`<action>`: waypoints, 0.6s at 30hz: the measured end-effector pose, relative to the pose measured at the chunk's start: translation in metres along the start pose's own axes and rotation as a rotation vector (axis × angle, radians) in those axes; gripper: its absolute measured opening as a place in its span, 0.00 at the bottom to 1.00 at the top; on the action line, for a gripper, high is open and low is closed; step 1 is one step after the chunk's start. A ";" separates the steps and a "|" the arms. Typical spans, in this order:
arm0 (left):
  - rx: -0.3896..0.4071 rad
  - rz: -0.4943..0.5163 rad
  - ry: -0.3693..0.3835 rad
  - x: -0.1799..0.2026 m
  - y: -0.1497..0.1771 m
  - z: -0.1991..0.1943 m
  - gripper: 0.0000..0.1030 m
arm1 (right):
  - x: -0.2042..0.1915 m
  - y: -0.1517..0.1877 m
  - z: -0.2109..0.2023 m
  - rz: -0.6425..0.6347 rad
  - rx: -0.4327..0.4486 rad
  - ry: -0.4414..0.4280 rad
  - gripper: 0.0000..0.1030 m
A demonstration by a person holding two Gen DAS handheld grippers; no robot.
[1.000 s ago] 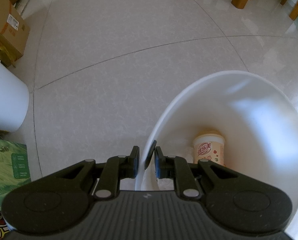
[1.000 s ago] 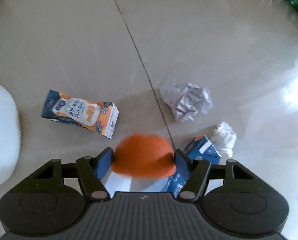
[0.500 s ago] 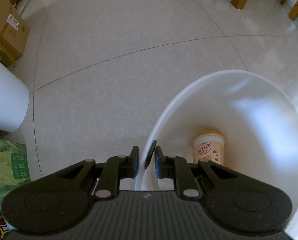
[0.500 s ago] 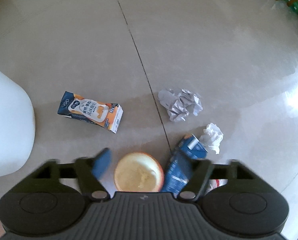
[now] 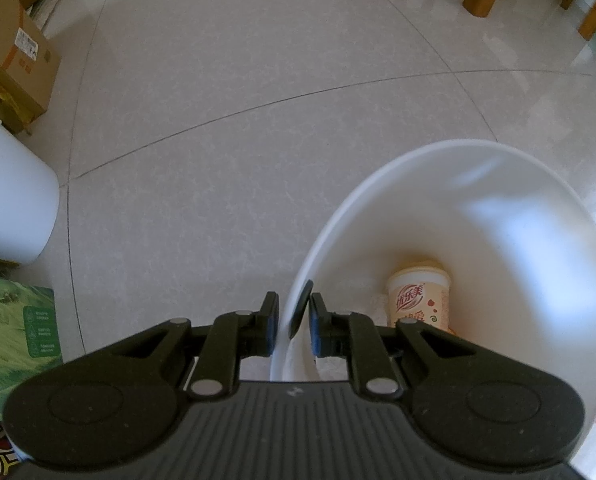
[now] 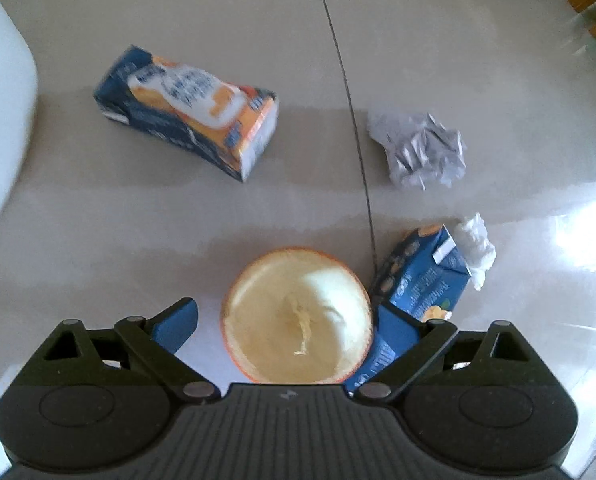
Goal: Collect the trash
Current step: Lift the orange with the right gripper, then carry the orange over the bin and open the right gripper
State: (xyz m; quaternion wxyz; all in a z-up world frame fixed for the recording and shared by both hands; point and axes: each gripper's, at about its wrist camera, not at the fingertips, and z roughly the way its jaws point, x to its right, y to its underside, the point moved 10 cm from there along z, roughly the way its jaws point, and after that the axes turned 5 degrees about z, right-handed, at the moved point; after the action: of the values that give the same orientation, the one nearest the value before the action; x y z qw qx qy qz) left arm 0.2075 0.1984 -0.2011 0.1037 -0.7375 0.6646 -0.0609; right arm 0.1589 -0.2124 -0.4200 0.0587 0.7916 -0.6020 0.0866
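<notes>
Trash on the floor [image 6: 97, 280] runs from the carton [image 6: 189, 112] lying flat down to crumpled paper [image 6: 422, 152], all light and crushable. The orange peel half [image 6: 298, 316] sits cup-up between the wide-open right gripper [image 6: 285, 320] fingers; best pinched across its floppy, likely slippery rim. The left gripper [image 5: 291, 326] is clamped on the white bucket [image 5: 498, 200] rim.

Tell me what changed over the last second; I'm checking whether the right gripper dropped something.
The right gripper opened wider and let go of the orange peel, which turned over, pale inside up, between its fingers. The left gripper stays shut on the white bucket.
</notes>
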 end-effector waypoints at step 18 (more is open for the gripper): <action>-0.001 -0.004 0.001 0.001 0.001 0.001 0.14 | 0.003 -0.012 -0.097 0.005 0.030 -0.040 0.74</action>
State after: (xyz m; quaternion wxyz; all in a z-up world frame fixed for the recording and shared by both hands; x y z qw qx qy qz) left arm 0.2072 0.1975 -0.2024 0.1028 -0.7389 0.6630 -0.0614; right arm 0.1647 -0.1925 -0.3244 0.0345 0.7926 -0.6035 0.0801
